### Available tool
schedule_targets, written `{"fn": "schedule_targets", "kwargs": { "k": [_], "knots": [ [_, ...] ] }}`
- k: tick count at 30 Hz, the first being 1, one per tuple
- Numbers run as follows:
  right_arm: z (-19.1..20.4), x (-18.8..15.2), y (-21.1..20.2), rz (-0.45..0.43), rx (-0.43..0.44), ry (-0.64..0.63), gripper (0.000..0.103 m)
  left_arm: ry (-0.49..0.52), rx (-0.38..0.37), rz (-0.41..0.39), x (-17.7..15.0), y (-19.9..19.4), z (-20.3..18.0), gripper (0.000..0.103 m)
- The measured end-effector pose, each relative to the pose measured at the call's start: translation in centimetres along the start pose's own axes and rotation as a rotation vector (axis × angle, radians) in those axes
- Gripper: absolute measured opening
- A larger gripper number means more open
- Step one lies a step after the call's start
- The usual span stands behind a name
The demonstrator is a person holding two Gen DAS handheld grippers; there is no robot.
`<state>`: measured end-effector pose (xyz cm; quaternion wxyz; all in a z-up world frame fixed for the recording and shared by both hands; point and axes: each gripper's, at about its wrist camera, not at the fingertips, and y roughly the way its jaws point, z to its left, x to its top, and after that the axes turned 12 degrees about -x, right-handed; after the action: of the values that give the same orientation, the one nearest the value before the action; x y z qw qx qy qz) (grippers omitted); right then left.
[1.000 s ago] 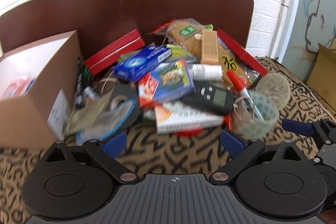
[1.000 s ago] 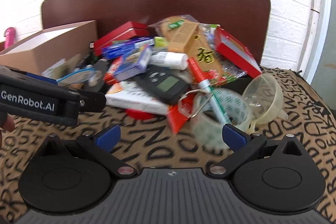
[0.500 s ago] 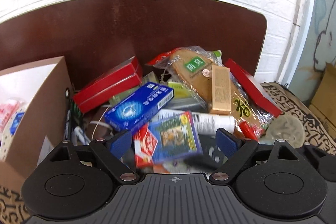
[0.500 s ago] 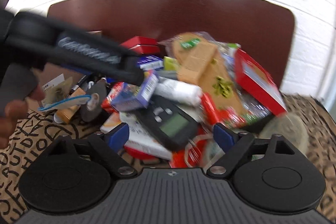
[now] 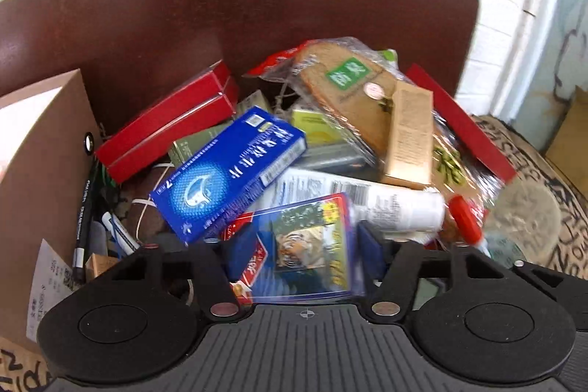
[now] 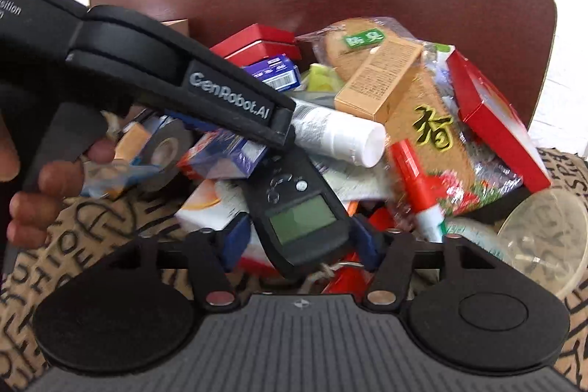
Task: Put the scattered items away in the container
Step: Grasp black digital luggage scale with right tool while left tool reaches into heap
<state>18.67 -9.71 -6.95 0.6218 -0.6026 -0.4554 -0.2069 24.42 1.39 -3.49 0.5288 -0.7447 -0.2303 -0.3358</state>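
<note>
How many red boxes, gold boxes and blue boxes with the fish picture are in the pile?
Red boxes: 3
Gold boxes: 1
Blue fish boxes: 1
Total: 5

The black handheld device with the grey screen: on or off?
Cannot tell: the black handheld device shows a blank grey screen between the right gripper's fingers.
</note>
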Motion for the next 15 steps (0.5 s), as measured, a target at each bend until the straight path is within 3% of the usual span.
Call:
{"fn": "schedule_targets", "kwargs": {
  "k": [8, 13, 15],
  "knots": [
    [1.4, -2.5, -4.0, 0.021, 0.057, -0.016, 0.055, 0.071, 0.004, -0.007, -3.7, -3.2, -1.7, 0.036],
    [2.8, -5.6, -6.9, 0.089, 0.131, -0.015, 0.054, -0.006, -0.04, 0.032, -7.8, -6.2, -0.7, 0.027],
    [3.4, -7.0, -8.0, 0.117, 0.149, -0.004, 0.054, -0.064, -0.086, 0.067, -9.8, -7.1, -0.1, 0.012]
  ]
}}
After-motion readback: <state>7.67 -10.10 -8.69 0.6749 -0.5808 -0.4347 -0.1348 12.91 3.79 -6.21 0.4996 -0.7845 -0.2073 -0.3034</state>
